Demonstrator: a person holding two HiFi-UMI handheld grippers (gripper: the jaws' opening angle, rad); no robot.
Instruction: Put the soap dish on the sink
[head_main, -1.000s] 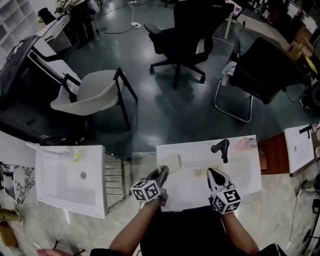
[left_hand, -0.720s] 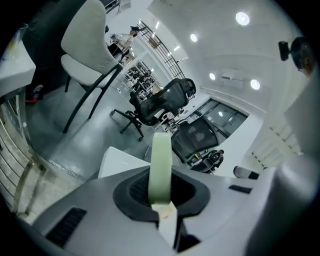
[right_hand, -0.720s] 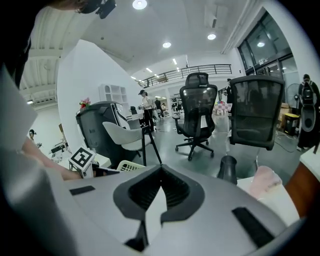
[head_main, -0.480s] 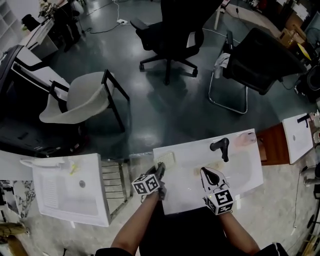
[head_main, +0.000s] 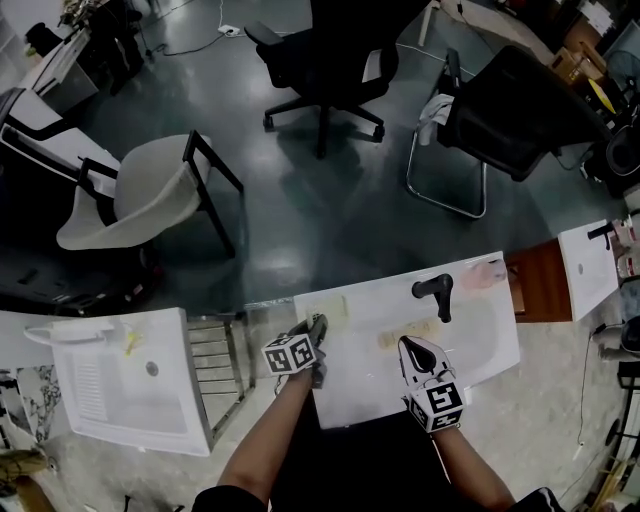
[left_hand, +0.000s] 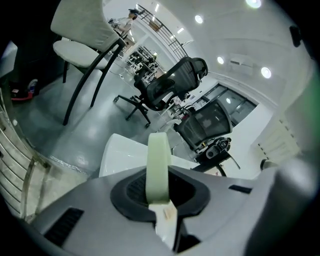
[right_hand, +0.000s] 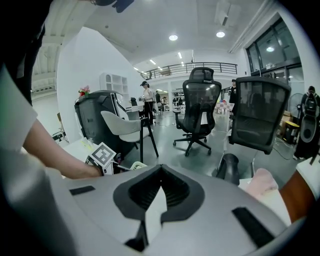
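Note:
A white sink (head_main: 480, 345) with a black faucet (head_main: 432, 290) lies below me. My left gripper (head_main: 317, 328) is shut on the edge of a pale green soap dish (head_main: 331, 306) and holds it over the sink's left rim, near the back corner. In the left gripper view the soap dish (left_hand: 159, 165) stands edge-on between the jaws of the left gripper (left_hand: 160, 199). My right gripper (head_main: 410, 350) hovers over the basin, shut and empty. In the right gripper view the right gripper (right_hand: 161, 170) points past the faucet (right_hand: 229, 172).
A pink lump (head_main: 490, 274) rests on the sink's back right rim. A yellowish patch (head_main: 405, 338) shows in the basin. A second sink (head_main: 130, 372) and a metal rack (head_main: 215, 355) stand to the left. Office chairs (head_main: 330, 60) fill the floor beyond.
My left gripper has come down with the soap dish, closer to the sink's left rim. The right gripper has dropped a little over the basin.

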